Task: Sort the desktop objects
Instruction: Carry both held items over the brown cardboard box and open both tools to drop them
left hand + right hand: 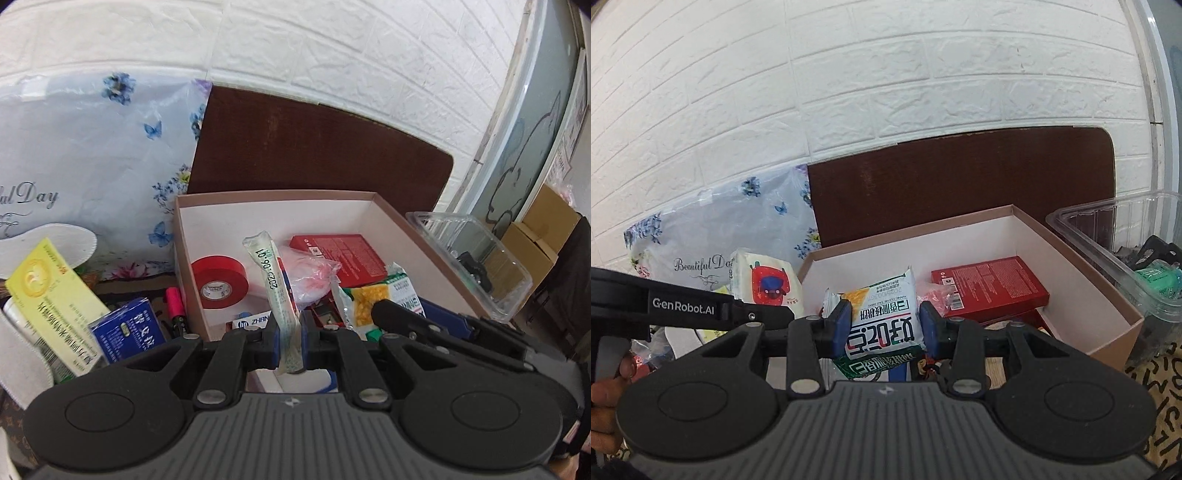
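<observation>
Left gripper [290, 334] clamped narrow on thin dated sachet [275, 273], upright between pads. Right gripper [884, 323] pinching green-white snack pack [882, 321] by its sides. Both poised just past near wall of open box [413, 236]. Risk: limp sachet slipping sideways; pack snagging box rim. Ahead: red tape roll [220, 282], red carton [990, 286]; bare floor toward back wall.

An open cardboard box [391, 210] sits on the bench before a board [314, 155] that leans on the wall. In the box lie a roll of tape [219, 282] at the left, a plastic bag [310, 277] in the middle and a flat carton [340, 256] toward the back right. A printed bag [92, 158] stands left of the box; a plastic tub [469, 254] sits just right of it.
</observation>
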